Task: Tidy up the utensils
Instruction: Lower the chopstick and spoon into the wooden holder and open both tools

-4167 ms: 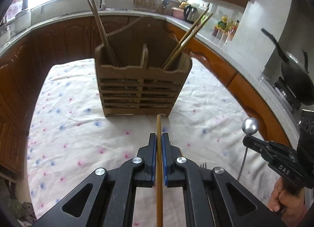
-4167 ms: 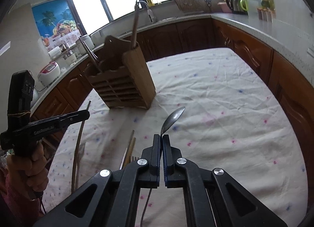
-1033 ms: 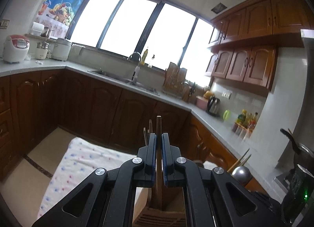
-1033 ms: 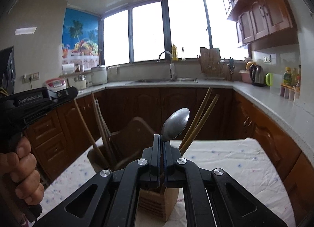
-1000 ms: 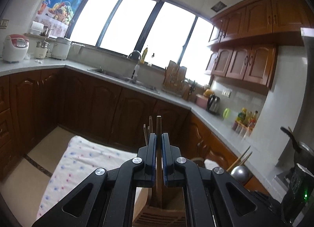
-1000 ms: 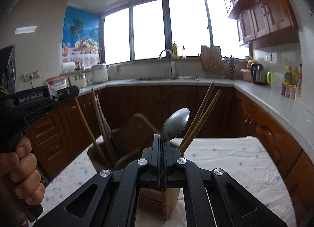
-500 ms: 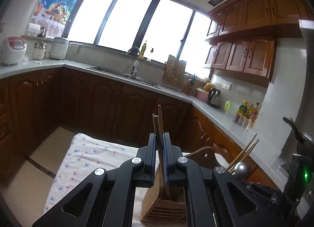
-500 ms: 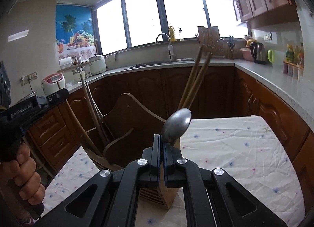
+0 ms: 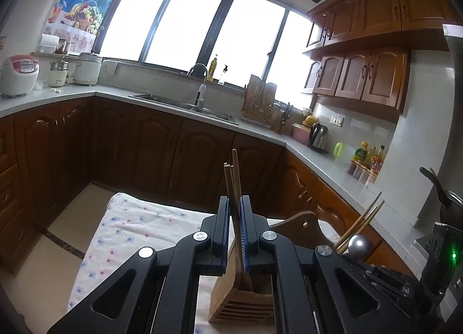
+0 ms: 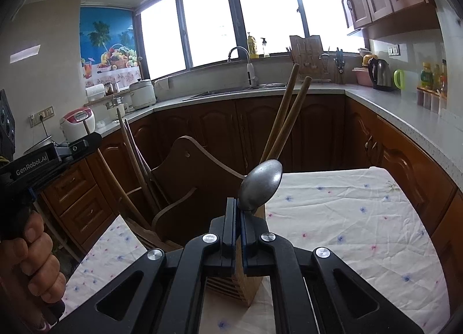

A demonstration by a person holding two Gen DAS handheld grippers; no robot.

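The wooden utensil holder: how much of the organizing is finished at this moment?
Done: chopsticks already stand in the wooden utensil holder. In hand: the left gripper holds a chopstick over it; the right gripper holds a metal spoon. Left: dropping both in.

Dull metal spoon (image 10: pixel 260 185), wooden holder (image 9: pixel 241 303)

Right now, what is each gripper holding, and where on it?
Left gripper clamps a wooden chopstick partway along its shaft. Right gripper clamps a metal spoon at the neck below its bowl.
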